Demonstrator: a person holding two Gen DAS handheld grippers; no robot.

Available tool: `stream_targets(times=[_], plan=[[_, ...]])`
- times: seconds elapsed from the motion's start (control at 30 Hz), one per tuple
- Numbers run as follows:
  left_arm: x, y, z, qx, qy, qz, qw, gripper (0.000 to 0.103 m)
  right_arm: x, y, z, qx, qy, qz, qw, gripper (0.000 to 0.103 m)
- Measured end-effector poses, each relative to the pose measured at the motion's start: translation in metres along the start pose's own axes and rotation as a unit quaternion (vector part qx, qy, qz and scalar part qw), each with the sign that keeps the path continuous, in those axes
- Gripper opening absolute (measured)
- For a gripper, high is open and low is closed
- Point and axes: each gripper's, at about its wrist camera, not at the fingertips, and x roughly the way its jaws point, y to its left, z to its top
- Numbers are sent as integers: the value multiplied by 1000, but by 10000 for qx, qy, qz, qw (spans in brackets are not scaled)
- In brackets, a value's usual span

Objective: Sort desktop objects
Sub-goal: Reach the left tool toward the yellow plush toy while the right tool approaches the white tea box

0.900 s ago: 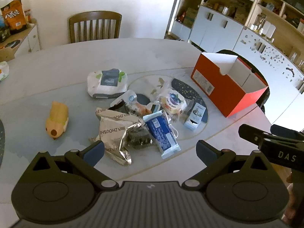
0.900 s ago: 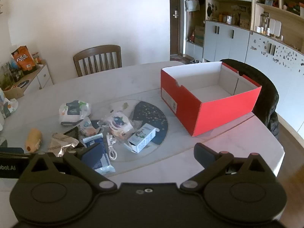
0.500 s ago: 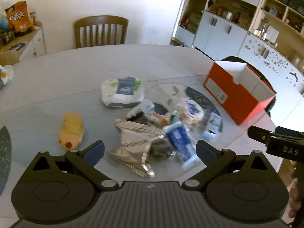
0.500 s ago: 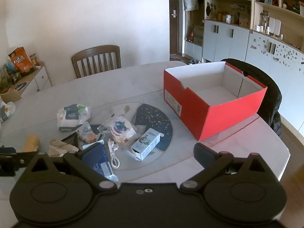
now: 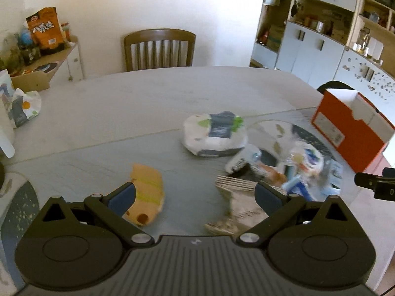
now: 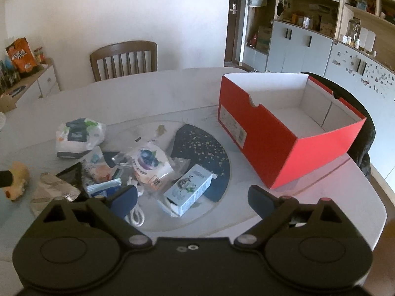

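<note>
Jaws of the left gripper (image 5: 195,194) stand wide and hold nothing above the worktop (image 5: 153,93), with the yellow soft toy (image 5: 147,194) just beside the left pad and the crinkled foil bag (image 5: 237,207) under the right; the toy looks light and squashy, best pinched across its middle. Seen from the right wrist, the right gripper (image 6: 192,198) is likewise open and empty over the pile, where the small carton (image 6: 188,190) looks stiff and light, best taken across its long sides, with the red box (image 6: 284,133) well apart.

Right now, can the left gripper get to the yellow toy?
Probably yes. The left gripper is open and holds nothing, and the yellow toy lies alone on the table by its left finger, nothing covering it.
</note>
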Motion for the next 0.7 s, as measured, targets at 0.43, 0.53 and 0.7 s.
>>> stream_targets(times=[0.43,0.53,0.7], plan=[[44,27,-1,107,124,193,9997,103,55,1,6,-25,322,-249,9992,88],[51,31,-2,140,176,241,9995,103,64,2,7,-29,398,-314,9987,87],[59,36,-6,169,254,305,9991,103,78,1,8,39,583,-326,9978,81]])
